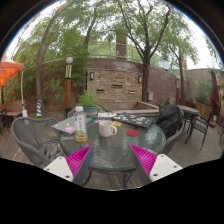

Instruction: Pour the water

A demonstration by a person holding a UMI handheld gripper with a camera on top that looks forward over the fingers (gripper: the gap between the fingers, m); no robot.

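A round glass-topped patio table is seen just ahead of the fingers, its near rim curving between the 2 pink pads. The near half of the glass is bare, so open room is left between the fingertips and the things standing farther back. To the left of the table a dark mesh chair stands close against the rim; to the right a dark chair is drawn up as well, and farther right another chair stands apart on the paving.

On the far left part of the tabletop a clear bottle stands upright, with a white mug just to its right, near but not touching as far as can be told. Flat papers or magazines lie on the far right part of the glass. Whether water is in the bottle cannot be told.

Beyond the table a brick wall is seen with tall trees above it, a wooden post at far left, and an orange umbrella at the extreme left.

The gripper is held wide open, with nothing between the fingers and nothing touched by them; both are held near of the bottle and mug, above the table's near edge.
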